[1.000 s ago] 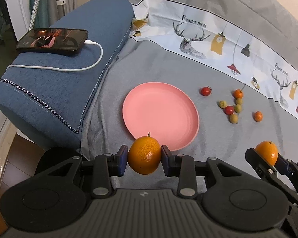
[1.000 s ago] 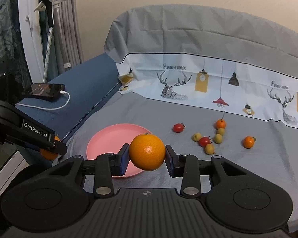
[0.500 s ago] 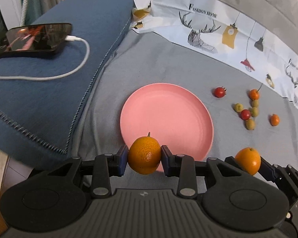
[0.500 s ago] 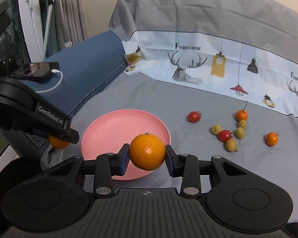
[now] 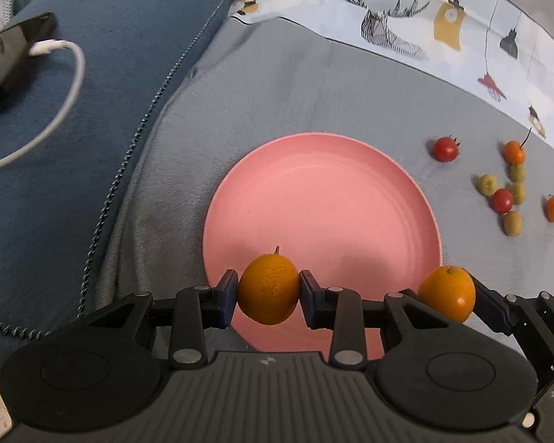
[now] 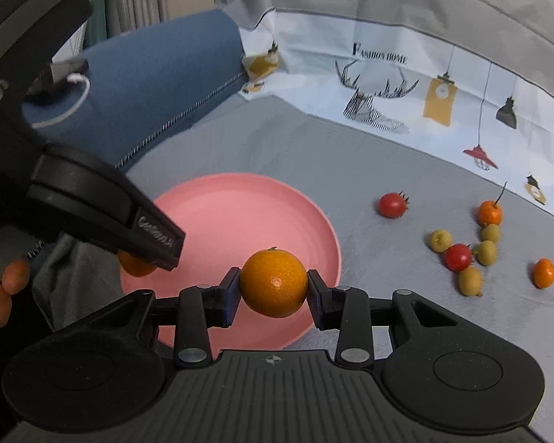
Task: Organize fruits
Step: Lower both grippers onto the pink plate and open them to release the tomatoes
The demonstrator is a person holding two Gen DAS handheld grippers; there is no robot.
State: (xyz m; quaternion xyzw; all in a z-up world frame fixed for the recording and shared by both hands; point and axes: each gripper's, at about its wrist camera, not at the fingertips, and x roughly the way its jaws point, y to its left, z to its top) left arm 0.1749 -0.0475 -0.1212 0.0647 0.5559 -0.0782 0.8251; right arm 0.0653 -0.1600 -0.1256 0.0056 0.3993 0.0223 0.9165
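The grey bedspread fills most of both views, with the blue cushion at the upper left carrying a phone on its white cable; a second ago the left view took in much more of that cushion and the plate sat small in the middle distance, so both grippers have closed in on it. The pink plate now spreads across the centre of the left view and the lower centre of the right view, bare of fruit. The left gripper pinches a stemmed orange at the lower centre, over the plate's near rim; the right gripper clamps a second orange over the plate's near right edge, seen at the lower right of the left view. Judging by this, both oranges are about to be released onto the plate; the fingers need only part. The small fruits, red, green and orange, lie scattered at the right of both frames, well apart from the plate and yet to be gathered.
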